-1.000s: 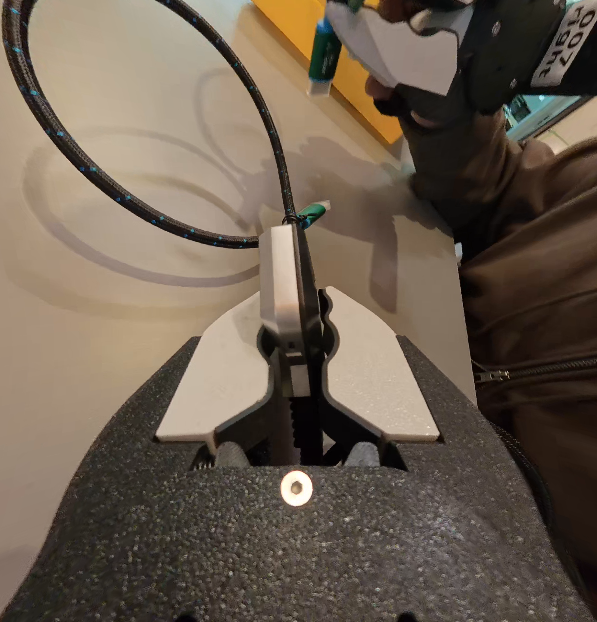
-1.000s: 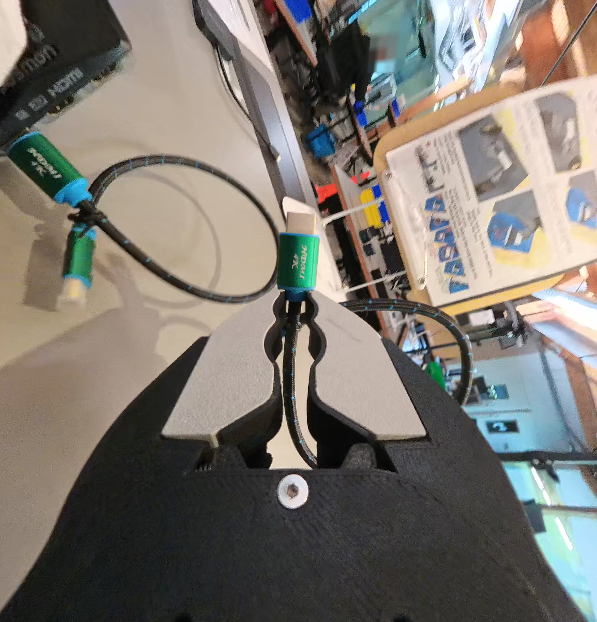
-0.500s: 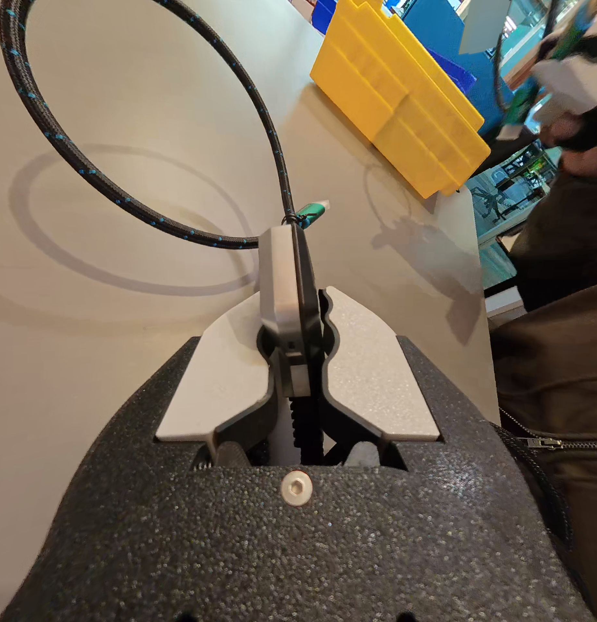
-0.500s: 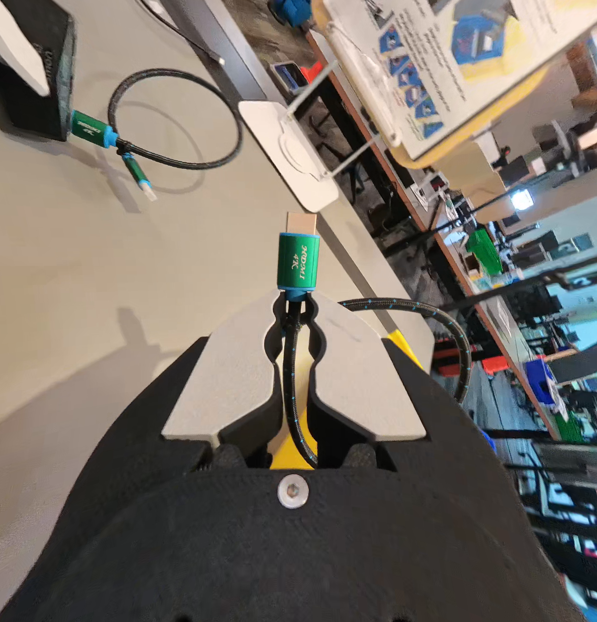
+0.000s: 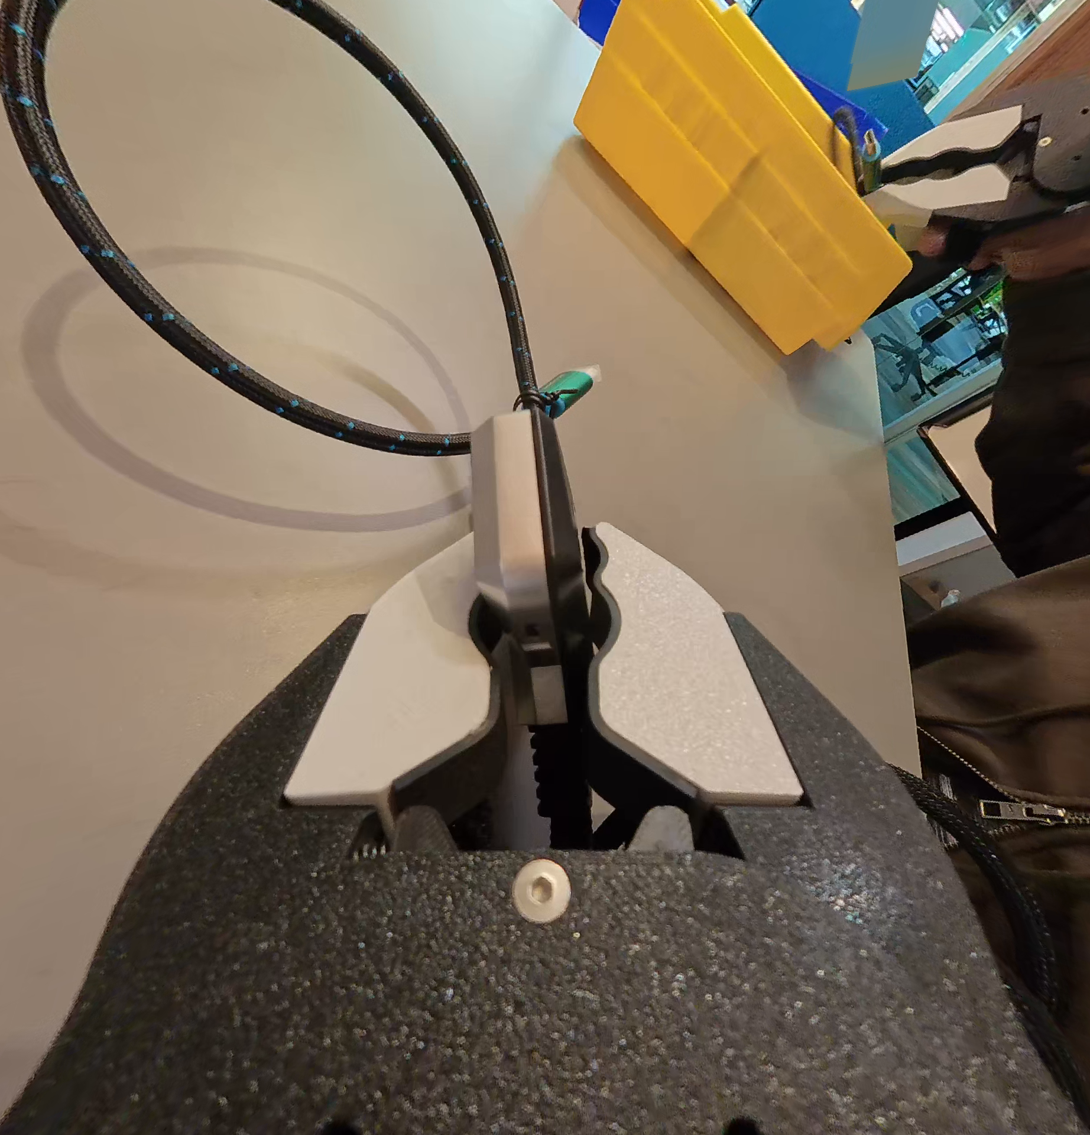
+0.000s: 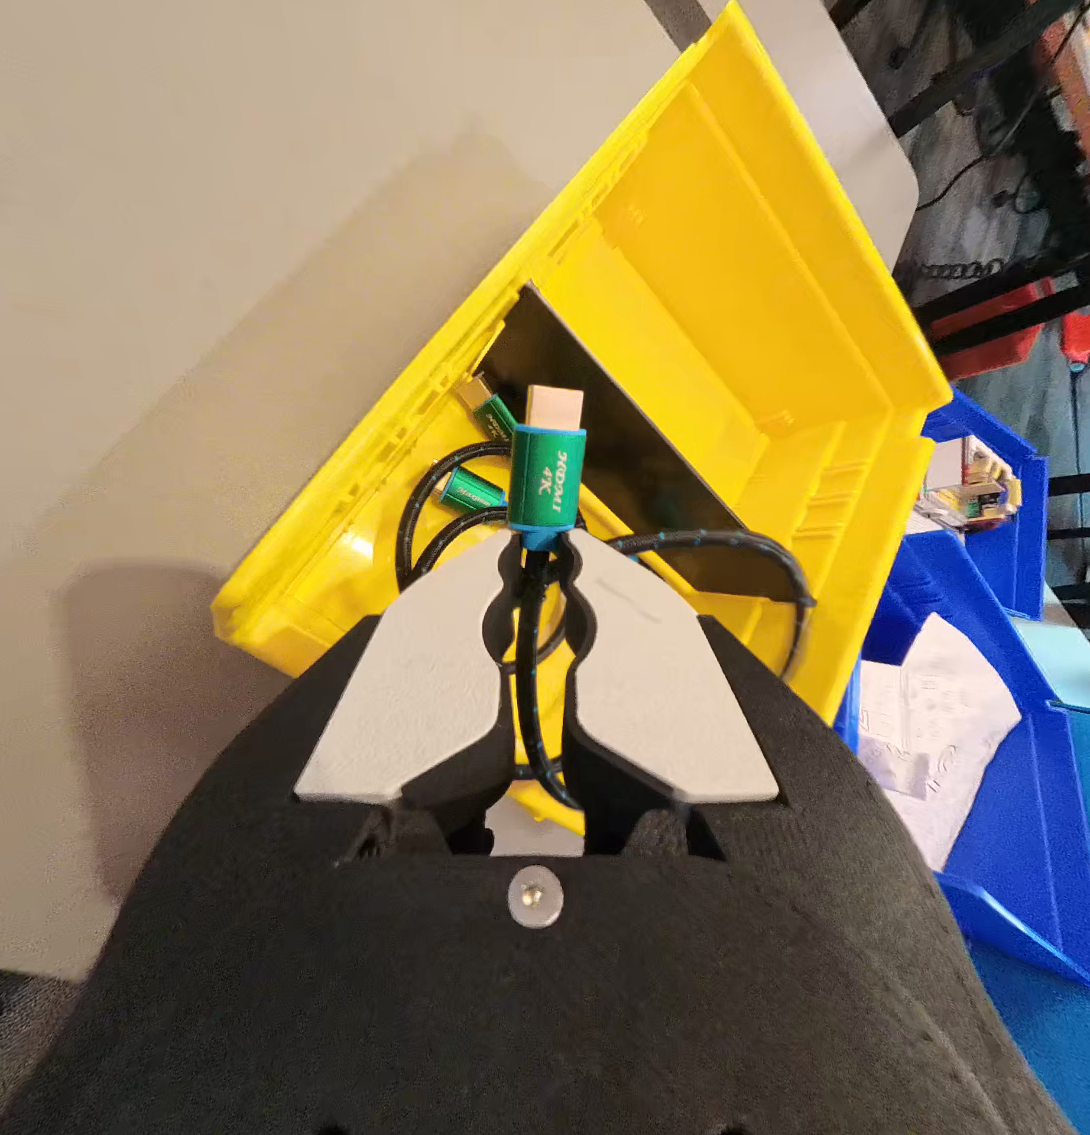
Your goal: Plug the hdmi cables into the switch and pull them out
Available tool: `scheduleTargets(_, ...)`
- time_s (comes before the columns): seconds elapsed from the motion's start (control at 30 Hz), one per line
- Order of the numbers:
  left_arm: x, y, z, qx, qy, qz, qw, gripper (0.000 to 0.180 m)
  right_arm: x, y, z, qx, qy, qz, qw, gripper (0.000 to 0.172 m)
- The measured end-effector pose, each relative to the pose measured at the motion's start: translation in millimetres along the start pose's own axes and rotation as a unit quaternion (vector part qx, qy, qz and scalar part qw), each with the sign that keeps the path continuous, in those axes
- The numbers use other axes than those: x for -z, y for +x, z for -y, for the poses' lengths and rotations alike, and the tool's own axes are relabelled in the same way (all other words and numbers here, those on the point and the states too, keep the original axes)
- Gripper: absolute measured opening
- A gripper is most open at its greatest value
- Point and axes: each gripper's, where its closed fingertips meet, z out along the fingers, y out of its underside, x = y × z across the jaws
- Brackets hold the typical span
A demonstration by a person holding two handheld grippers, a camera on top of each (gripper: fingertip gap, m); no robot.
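Observation:
My left gripper (image 5: 533, 543) is shut on a small grey and black box (image 5: 510, 510), held on edge above the beige table (image 5: 684, 460). A black braided cable (image 5: 162, 319) loops out from the box's far end, where a green plug (image 5: 568, 387) sticks out. My right gripper (image 6: 539, 546) is shut on a second black braided cable (image 6: 536, 675), just below its green plug (image 6: 545, 485), which points up. It hangs over the open yellow bin (image 6: 745, 307). In the left wrist view the right gripper (image 5: 880, 178) shows at the bin's far side.
A coiled braided cable (image 6: 416, 522) with green plugs (image 6: 472, 489) lies in the yellow bin beside a dark panel (image 6: 628, 424). Blue bins (image 6: 1021, 768), one holding white paper (image 6: 935, 725), stand to the right. A person's dark sleeve (image 5: 1021, 675) is at the right. The grippers' ends are close to 45 cm from one another.
My right gripper has carried its cable away from the box in my left gripper, across the table, to above the yellow bin. My left gripper and its box have stayed still.

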Motion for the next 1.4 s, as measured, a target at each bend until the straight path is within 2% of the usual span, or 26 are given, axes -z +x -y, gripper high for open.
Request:
scheduleTargets(0.13,0,-1,0,0.003,0.002,0.000,1.000,0.025,-1,8,10,0.008,0.028,-0.019,0.999,0.016)
scheduleTargets(0.37,0,0,0,0.003,0.001,-0.003,1.000,0.025,23,13,37,0.020,0.067,-0.048,0.996,0.017)
scheduleTargets(0.5,0,1,0,0.003,0.000,-0.006,1.000,0.025,35,-19,71,0.076,0.104,-0.037,0.991,0.016)
scheduleTargets(0.6,0,4,0,0.002,0.001,-0.014,1.000,0.025,33,-62,109,0.139,0.148,-0.017,0.979,0.016)
scheduleTargets(0.7,0,8,2,0.009,0.010,-0.031,0.999,0.025,17,-120,150,0.220,0.206,0.009,0.953,0.016)
scheduleTargets(0.87,2,14,6,0.016,0.026,-0.051,0.998,0.025,-30,-212,212,0.340,0.307,0.006,0.889,0.021)
scheduleTargets(1.0,2,13,6,0.015,0.024,-0.047,0.998,0.025,-51,-255,256,0.423,0.381,-0.060,0.820,0.028)
scheduleTargets(1.13,1,14,3,0.007,0.009,-0.044,0.999,0.025,-64,-286,278,0.491,0.412,-0.099,0.761,0.038)
scheduleTargets(1.27,-1,23,1,0.003,-0.003,-0.060,0.998,0.025,-81,-300,275,0.528,0.390,-0.094,0.749,0.041)
scheduleTargets(1.4,-9,36,-8,-0.012,-0.032,-0.075,0.997,0.024,-81,-301,268,0.531,0.388,-0.083,0.749,0.034)
